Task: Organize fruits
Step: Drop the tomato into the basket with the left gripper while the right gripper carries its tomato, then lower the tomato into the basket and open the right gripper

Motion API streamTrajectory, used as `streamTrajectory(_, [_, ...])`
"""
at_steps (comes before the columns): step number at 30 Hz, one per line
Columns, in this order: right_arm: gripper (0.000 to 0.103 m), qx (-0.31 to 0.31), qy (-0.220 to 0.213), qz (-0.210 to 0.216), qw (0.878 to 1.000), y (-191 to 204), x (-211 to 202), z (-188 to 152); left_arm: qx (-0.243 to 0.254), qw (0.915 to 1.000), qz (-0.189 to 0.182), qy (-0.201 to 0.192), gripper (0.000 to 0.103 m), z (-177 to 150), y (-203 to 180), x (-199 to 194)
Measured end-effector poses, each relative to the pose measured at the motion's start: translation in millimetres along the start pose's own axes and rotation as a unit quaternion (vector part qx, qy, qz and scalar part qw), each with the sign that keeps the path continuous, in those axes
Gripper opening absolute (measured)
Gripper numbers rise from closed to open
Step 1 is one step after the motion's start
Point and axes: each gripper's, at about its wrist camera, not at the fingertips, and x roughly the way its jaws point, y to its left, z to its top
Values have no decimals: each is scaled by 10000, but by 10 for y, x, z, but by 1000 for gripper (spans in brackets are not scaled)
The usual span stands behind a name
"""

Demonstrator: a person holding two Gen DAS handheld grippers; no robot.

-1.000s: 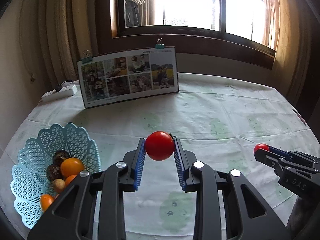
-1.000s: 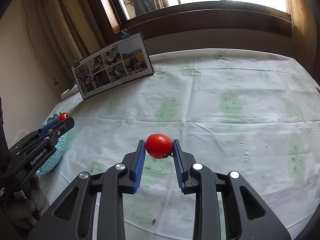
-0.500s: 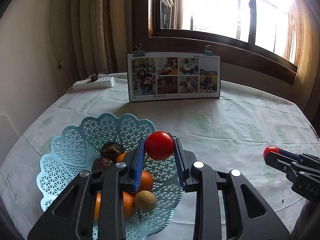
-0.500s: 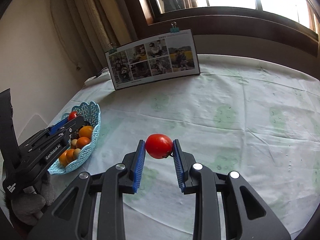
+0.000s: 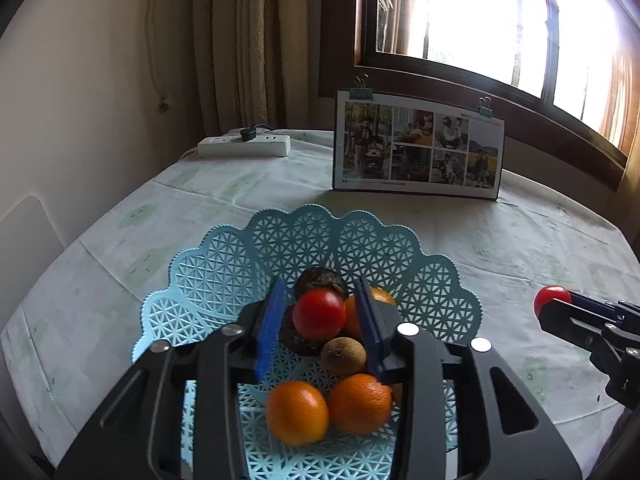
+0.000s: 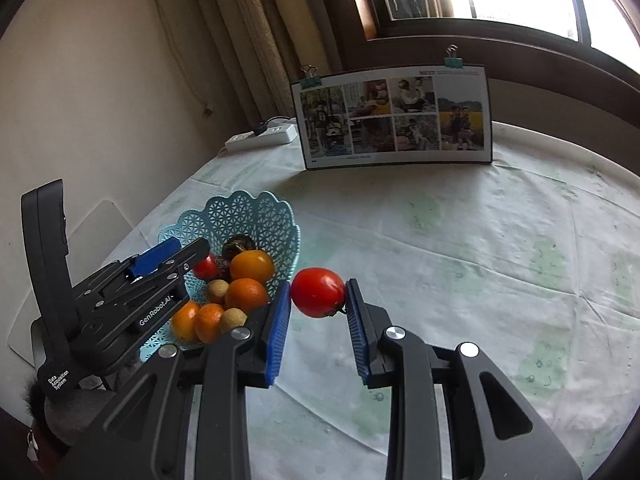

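A light blue lattice basket (image 5: 372, 248) (image 6: 256, 216) holds oranges (image 5: 297, 412), a small brown kiwi-like fruit (image 5: 343, 356) and dark round fruits (image 5: 320, 278). My left gripper (image 5: 319, 320) (image 6: 188, 254) hangs over the basket, open. A red tomato (image 5: 319, 314) (image 6: 205, 267) sits between its blue pads with a gap on each side, resting on the dark fruits. My right gripper (image 6: 318, 304) (image 5: 560, 308) is shut on a second red tomato (image 6: 318, 298) (image 5: 551, 297), above the tablecloth just right of the basket.
A photo board (image 5: 418, 146) stands upright behind the basket, and a white power strip (image 5: 244, 146) lies at the back left. The round table (image 6: 500, 260) has a pale cloth. Wall, curtains and a window are beyond. A grey-gloved hand (image 6: 68, 404) holds the left gripper.
The left gripper moved left over the basket, lowered, and opened, letting its tomato settle on the fruit. The right gripper carried its tomato leftward up to the basket.
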Motion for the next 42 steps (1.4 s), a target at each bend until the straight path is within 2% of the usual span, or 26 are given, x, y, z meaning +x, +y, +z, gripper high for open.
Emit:
streamTrajectory(7, [28,-202,103,264,9994,245,118,25,-219,9991,314,-156,58,1,317,-97])
streamTrajectory(9, [28,-287,150,377,9988,336,146,10,-300,9986,390,-178,65,-2,393,-116])
streamTrajectory(13, [29,-474,266,582,9968,522,194,-60,-375,9977,511,-221,72,-13,484,-151])
streamTrajectory(15, [30,-542,351,669,9957,598,230,-99,-398,9974,548,-235,82,-26,509,-166])
streamTrajectory(20, [30,-652,481,759,9938,702,290,-166,-451,9970,594,-217,91,-54,532,-185])
streamTrajectory(21, [34,-656,499,754,9937,706,298,-173,-465,9968,615,-225,93,-59,539,-191])
streamTrajectory(22, [43,-646,500,733,9940,700,302,-177,-469,9966,636,-238,93,-62,543,-198])
streamTrajectory(24, [48,-612,468,678,9947,682,291,-186,-473,9960,710,-256,96,-73,555,-217])
streamTrajectory(30, [56,-694,388,560,9953,671,260,-195,-472,9945,885,-314,98,-86,583,-281])
streamTrajectory(32, [63,-794,325,498,9951,703,232,-207,-422,9941,940,-337,98,-89,572,-306])
streamTrajectory(33, [71,-845,288,434,9951,719,214,-215,-391,9938,978,-351,98,-92,565,-322])
streamTrajectory(34, [75,-883,252,375,9951,730,202,-221,-358,9934,1024,-371,99,-96,557,-342])
streamTrajectory(42, [83,-1000,284,190,9944,697,196,-247,-185,9890,1382,-495,100,-158,524,-479])
